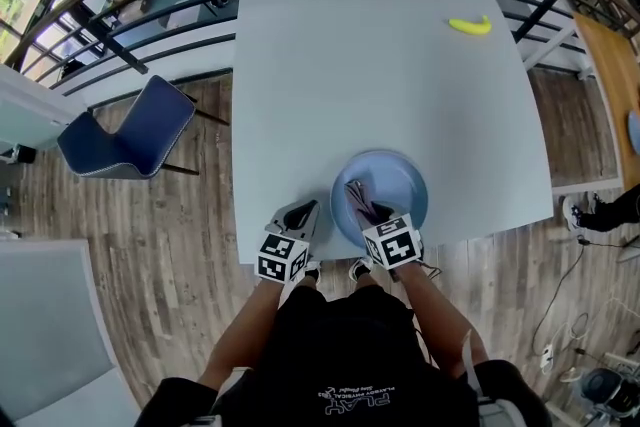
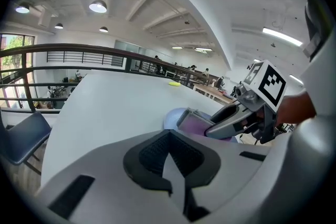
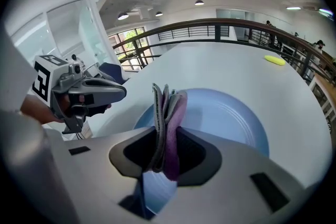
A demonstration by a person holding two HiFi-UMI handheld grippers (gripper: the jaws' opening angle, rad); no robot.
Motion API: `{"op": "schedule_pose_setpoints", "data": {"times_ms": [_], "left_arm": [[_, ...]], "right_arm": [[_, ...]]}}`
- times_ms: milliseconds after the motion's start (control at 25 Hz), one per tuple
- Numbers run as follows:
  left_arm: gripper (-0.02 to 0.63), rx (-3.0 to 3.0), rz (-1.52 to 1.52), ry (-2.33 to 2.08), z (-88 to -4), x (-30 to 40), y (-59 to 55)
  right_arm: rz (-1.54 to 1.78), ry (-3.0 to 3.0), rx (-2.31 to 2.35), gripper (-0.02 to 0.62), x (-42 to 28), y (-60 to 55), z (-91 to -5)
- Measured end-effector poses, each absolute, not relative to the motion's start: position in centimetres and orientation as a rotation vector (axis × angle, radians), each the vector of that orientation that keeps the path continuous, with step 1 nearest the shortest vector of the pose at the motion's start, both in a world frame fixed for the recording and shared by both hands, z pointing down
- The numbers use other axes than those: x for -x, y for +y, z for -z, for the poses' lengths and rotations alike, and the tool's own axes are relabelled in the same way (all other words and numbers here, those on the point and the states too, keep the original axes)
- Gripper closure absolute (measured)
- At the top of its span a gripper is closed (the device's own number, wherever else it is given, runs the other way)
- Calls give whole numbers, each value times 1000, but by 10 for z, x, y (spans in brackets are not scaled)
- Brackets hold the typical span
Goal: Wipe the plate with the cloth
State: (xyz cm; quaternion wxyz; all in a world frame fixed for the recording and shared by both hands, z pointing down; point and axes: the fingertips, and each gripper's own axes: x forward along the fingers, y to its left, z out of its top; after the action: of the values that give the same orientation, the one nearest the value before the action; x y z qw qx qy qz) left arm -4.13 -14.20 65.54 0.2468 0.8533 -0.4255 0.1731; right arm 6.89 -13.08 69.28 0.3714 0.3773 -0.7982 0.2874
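Observation:
A pale blue plate (image 1: 396, 183) sits on the white table near its front edge; it also shows in the right gripper view (image 3: 226, 115) and partly in the left gripper view (image 2: 175, 117). My right gripper (image 1: 366, 208) is shut on a folded grey and purple cloth (image 3: 168, 113), which stands upright between its jaws over the plate's near left part. The cloth (image 1: 359, 198) pokes out over the plate; in the left gripper view the cloth (image 2: 195, 124) sits ahead of the right gripper. My left gripper (image 1: 300, 215) hovers at the table's front edge, left of the plate, jaws shut with nothing between them (image 2: 167, 157).
A yellow banana (image 1: 470, 25) lies at the table's far right. A blue chair (image 1: 130, 130) stands on the wooden floor to the left. A dark railing (image 1: 150, 5) runs behind the table (image 1: 370, 55). Another table edge (image 1: 615, 75) is at the right.

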Motion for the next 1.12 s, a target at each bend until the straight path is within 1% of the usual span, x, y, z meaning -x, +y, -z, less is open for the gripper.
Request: {"op": "schedule_pose_setpoints", "data": {"times_ms": [240,480,800,1120], "left_arm": [[594,-2306,-458,-1164,-659,51,-134],[594,-2303,-468,-1137,-663,49,-125],[594,-2329,-484,-1084,-672,33,-137],[594,-2362,-479,-1041,-660,13,-152]], "right_arm": [[-772,-2060,-909,479,-43,-117,-703],[-799,-2024,-873,479,-38,-102,-714],[-776,-1983,-917,477,-58,-104,-718],[-815,-1943,-1010,477,-90,-104,-716]]}}
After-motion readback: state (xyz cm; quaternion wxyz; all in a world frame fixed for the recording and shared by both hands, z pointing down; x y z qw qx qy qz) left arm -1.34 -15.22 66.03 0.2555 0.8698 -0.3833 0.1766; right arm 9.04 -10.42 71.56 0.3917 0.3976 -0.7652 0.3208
